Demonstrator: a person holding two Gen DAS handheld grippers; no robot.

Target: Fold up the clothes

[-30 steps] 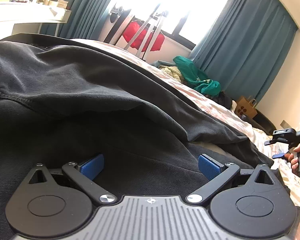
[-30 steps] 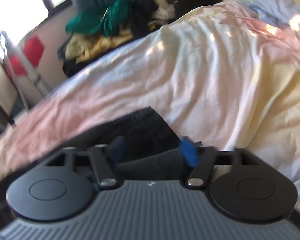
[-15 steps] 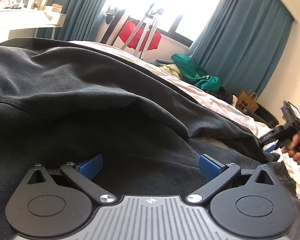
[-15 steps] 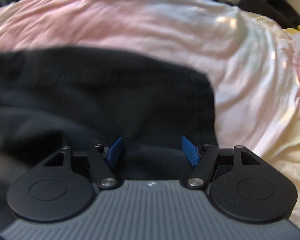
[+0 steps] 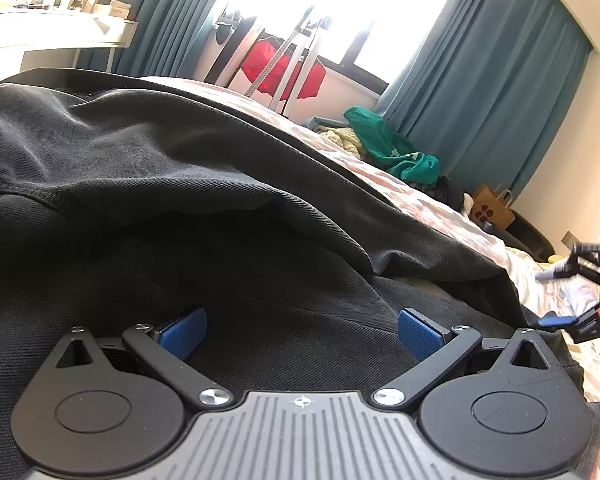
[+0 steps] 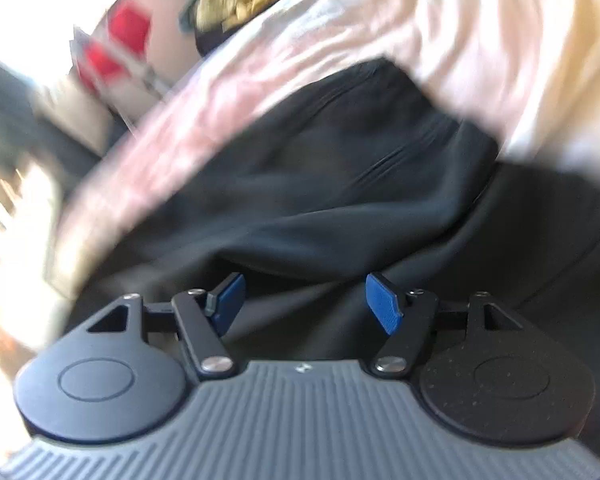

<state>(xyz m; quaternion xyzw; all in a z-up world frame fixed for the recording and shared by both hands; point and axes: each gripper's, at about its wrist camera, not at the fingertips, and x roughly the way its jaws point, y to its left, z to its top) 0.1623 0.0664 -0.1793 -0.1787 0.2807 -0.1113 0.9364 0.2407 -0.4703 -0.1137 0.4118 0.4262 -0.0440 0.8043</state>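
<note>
Finding no readable writing, we see the black garment (image 5: 188, 184) spread on the bed (image 5: 452, 216), its long axis running toward the window, with left tongs (image 5: 300, 332) and right tongs (image 6: 304, 304) both released, pads apart over the cloth.

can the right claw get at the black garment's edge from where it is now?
Probably yes. The right claw is open and points down at the black garment on the sheet, with nothing between them. The frame is blurred, so contact is unclear.
</note>
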